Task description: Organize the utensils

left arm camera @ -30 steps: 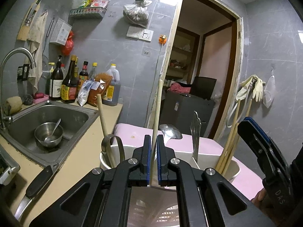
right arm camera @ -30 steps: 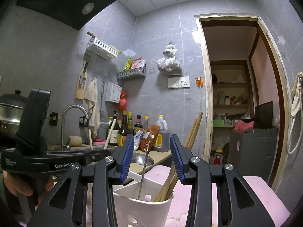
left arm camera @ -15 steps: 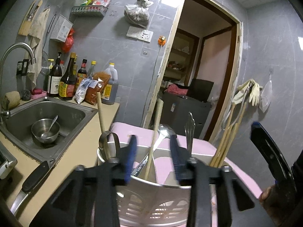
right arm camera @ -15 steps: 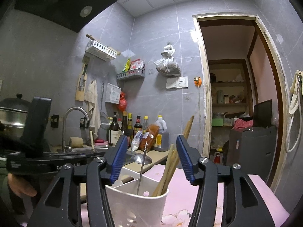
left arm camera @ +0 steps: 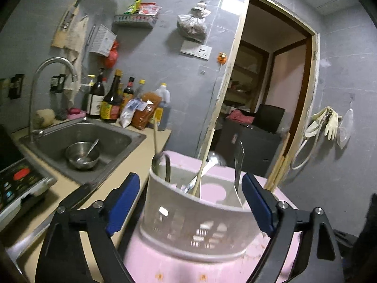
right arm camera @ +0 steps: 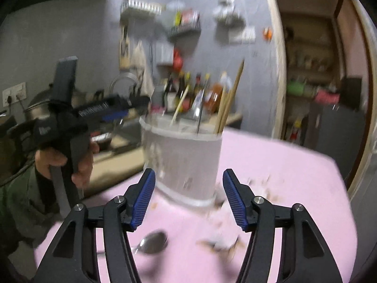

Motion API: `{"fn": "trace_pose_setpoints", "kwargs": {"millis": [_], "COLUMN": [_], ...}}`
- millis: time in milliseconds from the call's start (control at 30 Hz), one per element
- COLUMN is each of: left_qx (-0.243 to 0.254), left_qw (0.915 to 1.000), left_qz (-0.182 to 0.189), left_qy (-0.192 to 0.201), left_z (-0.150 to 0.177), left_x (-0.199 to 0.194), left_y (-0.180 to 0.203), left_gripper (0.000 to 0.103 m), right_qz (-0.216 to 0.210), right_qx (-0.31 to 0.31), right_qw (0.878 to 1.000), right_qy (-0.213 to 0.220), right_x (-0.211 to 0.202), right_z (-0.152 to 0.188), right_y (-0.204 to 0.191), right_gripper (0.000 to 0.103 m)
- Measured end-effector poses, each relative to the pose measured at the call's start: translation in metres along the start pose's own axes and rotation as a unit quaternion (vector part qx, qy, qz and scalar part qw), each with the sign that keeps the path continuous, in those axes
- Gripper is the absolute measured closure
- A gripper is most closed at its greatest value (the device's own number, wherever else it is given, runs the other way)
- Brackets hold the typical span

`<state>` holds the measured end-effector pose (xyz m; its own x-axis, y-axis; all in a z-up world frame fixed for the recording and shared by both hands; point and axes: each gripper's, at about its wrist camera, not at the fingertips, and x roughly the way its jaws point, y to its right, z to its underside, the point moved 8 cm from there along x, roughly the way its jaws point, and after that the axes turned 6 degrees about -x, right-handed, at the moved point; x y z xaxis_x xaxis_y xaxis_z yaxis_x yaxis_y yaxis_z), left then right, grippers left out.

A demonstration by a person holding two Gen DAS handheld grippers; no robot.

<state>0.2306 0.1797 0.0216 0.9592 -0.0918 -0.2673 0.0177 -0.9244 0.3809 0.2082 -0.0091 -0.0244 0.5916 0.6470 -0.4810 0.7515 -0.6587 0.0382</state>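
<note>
A white slotted utensil holder (left arm camera: 198,221) stands on a pink surface (left arm camera: 165,266). In it stand a wooden chopstick (left arm camera: 203,162), a metal spoon (left arm camera: 202,172), a fork (left arm camera: 238,162), a ladle (left arm camera: 162,165) and several chopsticks at its right end (left arm camera: 278,162). My left gripper (left arm camera: 190,205) is open and empty, its jaws wide on either side of the holder. In the blurred right wrist view the holder (right arm camera: 183,158) stands ahead of my open, empty right gripper (right arm camera: 188,200). A metal spoon (right arm camera: 150,245) lies on the pink surface (right arm camera: 282,176) below the right gripper.
A steel sink (left arm camera: 82,146) with a bowl (left arm camera: 81,156) and spoon in it is on the left, with bottles (left arm camera: 110,101) behind it. An open doorway (left arm camera: 264,108) is behind the holder. Small scraps (right arm camera: 221,243) lie on the pink surface.
My left gripper opened and let go of the wooden chopstick, which now stands in the holder, then drew back. My right gripper tilted down and pulled back, bringing a spoon on the pink surface into view.
</note>
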Motion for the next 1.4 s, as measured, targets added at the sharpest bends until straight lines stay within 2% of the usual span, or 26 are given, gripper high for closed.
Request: {"fn": "trace_pose_setpoints", "kwargs": {"millis": [33,167,333,433,467,500,600,667,767,867,967,1033,1067,1167,1233,1267,1300,1367,1400], "left_qx": [0.004,0.013,0.002,0.009,0.011,0.012,0.009,0.005,0.003,0.002,-0.004,-0.007,-0.01,-0.017,-0.022,-0.023,-0.023,-0.02,-0.017], "left_qw": [0.9999,0.999,0.9983,0.9978,0.9975,0.9973,0.9972,0.9973,0.9975,0.9976,0.9979,0.9978,0.9978,0.9977,0.9974,0.9973,0.9972,0.9969,0.9968], "left_qz": [-0.013,-0.037,-0.05,-0.059,-0.062,-0.065,-0.066,-0.067,-0.066,-0.066,-0.063,-0.064,-0.064,-0.064,-0.065,-0.065,-0.066,-0.067,-0.068], "left_qy": [-0.006,-0.019,-0.03,-0.031,-0.032,-0.032,-0.033,-0.031,-0.025,-0.02,-0.016,-0.014,-0.013,-0.014,-0.021,-0.025,-0.029,-0.036,-0.037], "left_z": [0.004,0.021,0.04,0.046,0.048,0.049,0.05,0.049,0.046,0.043,0.042,0.041,0.041,0.044,0.047,0.049,0.05,0.053,0.054], "left_x": [-0.005,-0.022,-0.036,-0.042,-0.043,-0.044,-0.046,-0.047,-0.051,-0.054,-0.059,-0.06,-0.061,-0.064,-0.064,-0.063,-0.063,-0.063,-0.064], "left_y": [0.0,-0.002,-0.008,-0.011,-0.012,-0.012,-0.015,-0.016,-0.017,-0.016,-0.018,-0.019,-0.02,-0.022,-0.024,-0.024,-0.024,-0.022,-0.021], "left_gripper": [0.011,0.01,0.009,0.009,0.009,0.009,0.009,0.009,0.009,0.009,0.009,0.009,0.009,0.009,0.009,0.009,0.009,0.009,0.009], "right_qz": [-0.011,-0.064,-0.104,-0.125,-0.13,-0.135,-0.141,-0.126,-0.086,-0.04,-0.007,0.016,0.015,-0.008,-0.02,-0.024,-0.032,-0.061,-0.067], "right_qx": [0.006,0.037,0.057,0.06,0.062,0.066,0.089,0.083,0.055,0.018,-0.015,-0.044,-0.049,-0.033,-0.017,-0.007,0.01,0.061,0.074], "right_qw": [1.0,0.992,0.979,0.972,0.97,0.969,0.968,0.975,0.99,0.999,0.998,0.994,0.994,0.998,1.0,1.0,0.999,0.993,0.99], "right_qy": [-0.023,-0.105,-0.168,-0.191,-0.196,-0.198,-0.185,-0.161,-0.095,-0.011,0.062,0.095,0.096,0.053,0.007,-0.011,-0.032,-0.083,-0.102], "right_x": [0.005,0.023,0.041,0.048,0.05,0.052,0.046,0.038,0.016,-0.011,-0.033,-0.04,-0.04,-0.02,-0.005,-0.001,0.006,0.023,0.029], "right_z": [0.007,0.038,0.061,0.07,0.072,0.072,0.068,0.057,0.025,-0.024,-0.075,-0.103,-0.11,-0.107,-0.082,-0.069,-0.054,-0.019,-0.007], "right_y": [-0.001,-0.007,-0.014,-0.019,-0.021,-0.02,-0.016,-0.012,-0.005,0.002,0.007,0.009,0.009,0.013,0.019,0.021,0.023,0.03,0.032], "right_gripper": [0.046,0.047,0.064,0.079,0.089,0.094,0.097,0.098,0.101,0.102,0.102,0.102,0.102,0.101,0.099,0.093,0.079,0.069,0.069]}}
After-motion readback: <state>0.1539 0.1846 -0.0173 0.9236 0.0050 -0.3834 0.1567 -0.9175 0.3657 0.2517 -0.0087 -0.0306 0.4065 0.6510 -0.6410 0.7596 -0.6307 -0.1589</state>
